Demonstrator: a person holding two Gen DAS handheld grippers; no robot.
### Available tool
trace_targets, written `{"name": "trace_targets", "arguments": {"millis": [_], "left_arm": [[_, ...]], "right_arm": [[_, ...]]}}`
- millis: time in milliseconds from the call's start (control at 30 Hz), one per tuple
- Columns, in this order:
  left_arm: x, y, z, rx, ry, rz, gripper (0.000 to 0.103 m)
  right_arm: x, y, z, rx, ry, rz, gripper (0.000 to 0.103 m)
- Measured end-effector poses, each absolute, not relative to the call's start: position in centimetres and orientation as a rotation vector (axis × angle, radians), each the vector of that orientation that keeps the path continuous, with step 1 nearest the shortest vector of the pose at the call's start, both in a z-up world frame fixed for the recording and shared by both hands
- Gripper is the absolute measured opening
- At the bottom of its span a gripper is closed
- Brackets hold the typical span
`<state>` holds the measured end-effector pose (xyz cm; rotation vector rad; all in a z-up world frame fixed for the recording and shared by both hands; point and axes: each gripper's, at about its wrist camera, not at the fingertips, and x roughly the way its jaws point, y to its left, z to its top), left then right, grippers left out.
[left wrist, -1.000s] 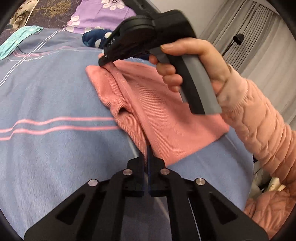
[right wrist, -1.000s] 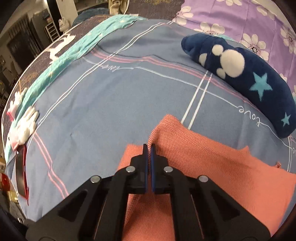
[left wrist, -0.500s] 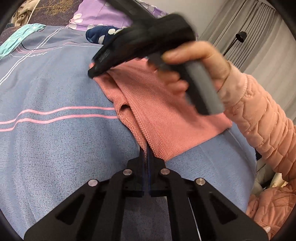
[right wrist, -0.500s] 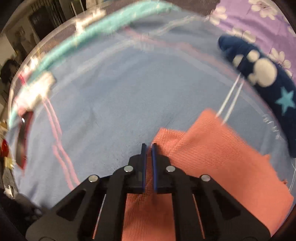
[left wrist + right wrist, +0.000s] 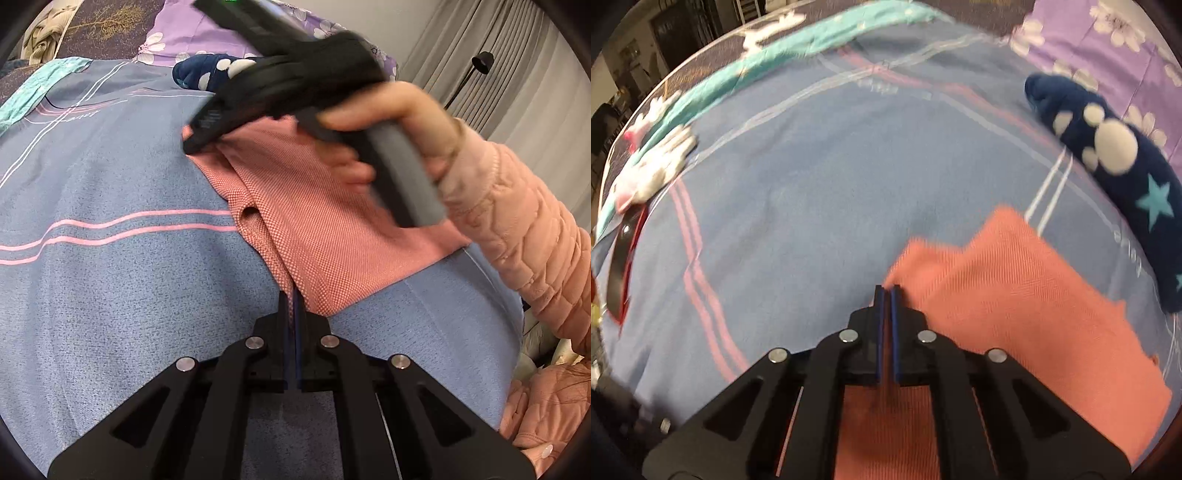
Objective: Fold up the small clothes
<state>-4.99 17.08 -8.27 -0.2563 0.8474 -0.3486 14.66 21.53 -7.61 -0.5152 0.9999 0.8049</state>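
We see a salmon-pink garment (image 5: 332,236) lying on a bed covered by a blue-grey sheet (image 5: 110,295) with pink and white stripes, towards the side of the bed where the person's pink quilted sleeve (image 5: 517,221) comes in. The left gripper (image 5: 294,295) is closed on the garment's near corner, the cloth pinched between its blue pads. The right gripper (image 5: 886,290), held in the person's hand (image 5: 399,122), is closed on the far corner of the same garment, where a fold of cloth rises to its tips. A folded ridge runs between the two pinched corners. A dark blue plush item (image 5: 1108,155) with white spots and teal stars lies near the garment, towards the purple floral bedding (image 5: 1108,44) at the bed's far edge.
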Motion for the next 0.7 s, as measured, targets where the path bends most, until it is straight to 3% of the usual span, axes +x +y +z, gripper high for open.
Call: {"name": "trace_targets", "arguments": {"millis": [200, 367, 433, 533, 600, 667, 700], "left_arm": [[-5.3, 17.4, -8.3, -0.279, 0.848, -0.351, 0.002], [-5.7, 19.0, -8.2, -0.341, 0.831, -0.345, 0.003], [-5.9, 19.5, -7.6, -0.33, 0.816, -0.309, 0.003], [-5.7, 20.7, -6.0, -0.335, 0.773, -0.265, 0.022], [-4.6, 21.1, -5.1, -0.317, 0.757, -0.238, 0.023], [-2.7, 20.8, -4.1, -0.279, 0.745, -0.227, 0.032], [-1.9, 20.6, -3.9, -0.266, 0.746, -0.227, 0.041]], "right_arm": [[15.2, 20.6, -5.9, -0.387, 1.015, 0.816, 0.002], [13.7, 14.9, -2.7, -0.355, 0.951, 0.816, 0.024], [13.0, 11.9, -2.3, -0.352, 0.945, 0.8, 0.026], [11.0, 7.8, -2.7, -0.366, 0.941, 0.771, 0.029], [9.2, 5.9, -3.3, -0.38, 0.93, 0.763, 0.029], [6.8, 4.6, -3.5, -0.401, 0.906, 0.774, 0.03], [5.5, 4.5, -3.6, -0.415, 0.89, 0.783, 0.032]]}}
